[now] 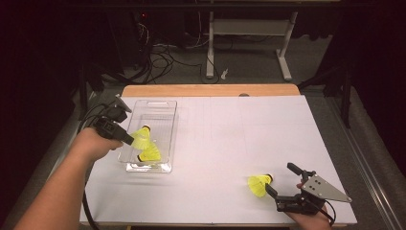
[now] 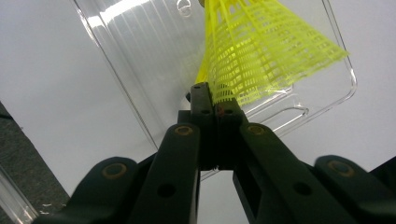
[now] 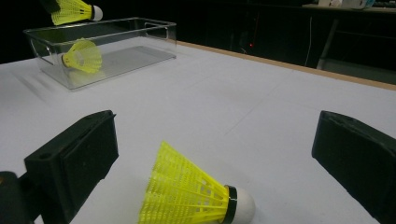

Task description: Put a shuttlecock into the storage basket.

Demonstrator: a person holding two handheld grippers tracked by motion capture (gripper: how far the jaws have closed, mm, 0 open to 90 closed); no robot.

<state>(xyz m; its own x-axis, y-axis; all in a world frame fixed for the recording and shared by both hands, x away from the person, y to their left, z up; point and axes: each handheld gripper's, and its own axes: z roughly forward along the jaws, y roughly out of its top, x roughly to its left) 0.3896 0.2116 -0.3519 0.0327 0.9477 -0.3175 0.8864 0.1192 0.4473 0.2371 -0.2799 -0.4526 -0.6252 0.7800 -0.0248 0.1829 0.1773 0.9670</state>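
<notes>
Shuttlecocks, yellow plastic mesh skirts with white cork tips, three of them; no readable brand or writing on any, nor on the bin.

My left gripper (image 1: pixel 129 139) has its jaws pinched together on the skirt edge of one yellow plastic shuttlecock (image 1: pixel 141 136), held above the clear rectangular plastic bin (image 1: pixel 165 108) at the left side of the white table top (image 1: pixel 230 134). In the left gripper view the jaws meet flat on the mesh rim of this held shuttlecock (image 2: pixel 261 51), and the skirt fans up and to the right over the bin (image 2: pixel 140 51). In the high view its long axis runs from the jaws toward the bin's far end, cork tip pointing away from me. In the right gripper view it (image 3: pixel 72 11) hangs above the bin's near corner, tip toward the view's right.

A second yellow shuttlecock (image 1: pixel 150 154) lies on its side inside the bin near the front end; in the right gripper view its open skirt (image 3: pixel 83 56) faces the camera.

My right gripper (image 1: pixel 283 181) is wide apart, touching nothing, jaws flanking the third yellow shuttlecock (image 1: pixel 260 184), which lies on its side on the table near the front right. In the right gripper view this one (image 3: pixel 194 196) sits between the two black jaws, clear of both, cork tip toward the view's right, skirt to the left.
</notes>
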